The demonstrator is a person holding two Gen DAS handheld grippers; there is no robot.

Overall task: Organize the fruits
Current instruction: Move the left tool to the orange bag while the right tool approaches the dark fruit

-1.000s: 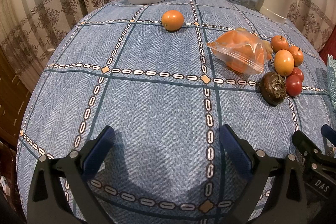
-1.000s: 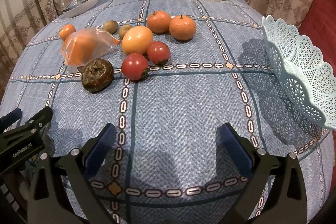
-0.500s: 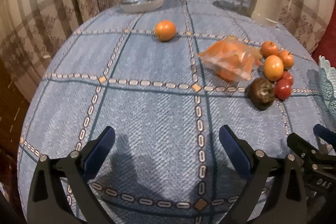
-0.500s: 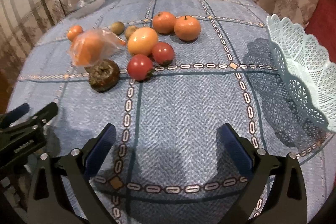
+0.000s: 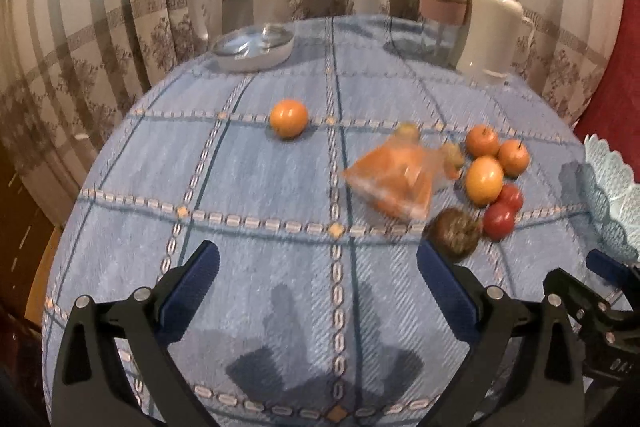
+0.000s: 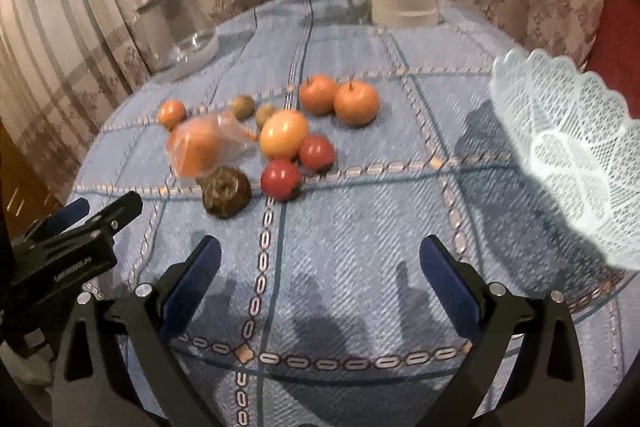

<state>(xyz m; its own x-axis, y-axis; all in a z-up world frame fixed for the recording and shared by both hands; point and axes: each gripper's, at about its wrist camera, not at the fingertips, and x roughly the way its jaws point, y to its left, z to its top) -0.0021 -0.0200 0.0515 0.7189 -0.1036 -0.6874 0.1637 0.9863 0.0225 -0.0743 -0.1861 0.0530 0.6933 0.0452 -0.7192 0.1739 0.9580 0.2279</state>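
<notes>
Right wrist view shows the right gripper (image 6: 320, 267) spread wide and empty above the blue checked tablecloth (image 6: 360, 227), with the fruit cluster ahead and to its left. Nearest lie the dark brown fruit (image 6: 226, 191) and a red tomato (image 6: 281, 179); a second tomato (image 6: 317, 152) sits just behind, touching the yellow-orange fruit (image 6: 284, 133). Two tangerines (image 6: 339, 99) rest side by side farther back, two small greenish-brown fruits (image 6: 253, 110) beyond the plastic bag of oranges (image 6: 200, 147), and a lone small orange (image 6: 172, 113) to the far left. The pale blue lattice basket (image 6: 576, 163) stands empty at the right, well apart from the fruit.

The left gripper (image 5: 318, 277) also hangs open and holds nothing, with the dark fruit close to its right finger (image 5: 444, 287) and the bag ahead.

As a judgement, the tomatoes are soft-skinned and smooth, so they would bruise or squirt out under a hard pinch; a gentle grip across the widest part should suit them. The tangerines and oranges look firmer and light, easy to take across the middle. The bag is limp and slippery, likely to sag, so it is better taken by the bulk of fruit inside than by loose film. The dark fruit appears rough and possibly overripe, so it may give under pressure. Both views are blurred, so finer surface detail cannot be told.
</notes>
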